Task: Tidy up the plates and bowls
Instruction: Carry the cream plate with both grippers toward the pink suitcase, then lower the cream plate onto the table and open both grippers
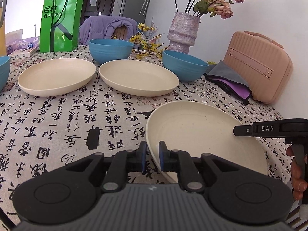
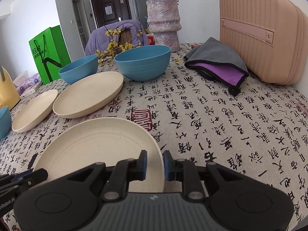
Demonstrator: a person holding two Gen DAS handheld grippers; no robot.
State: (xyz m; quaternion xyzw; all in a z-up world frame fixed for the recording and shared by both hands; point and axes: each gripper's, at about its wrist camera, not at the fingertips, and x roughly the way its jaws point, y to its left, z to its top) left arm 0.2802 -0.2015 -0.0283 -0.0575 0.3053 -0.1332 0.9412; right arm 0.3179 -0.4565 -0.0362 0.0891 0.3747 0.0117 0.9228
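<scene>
A cream plate is near me, tilted, with both grippers at its rim. My left gripper straddles its left edge, pads close on the rim. My right gripper straddles its right edge; the same plate fills the lower left of the right wrist view. The right gripper also shows in the left wrist view. Two more cream plates lie further back. Blue bowls stand behind them, and a third blue bowl is at the far left.
A pink case and a folded grey-purple cloth are at the right. A vase with flowers and a green bag stand at the back. The tablecloth has black calligraphy.
</scene>
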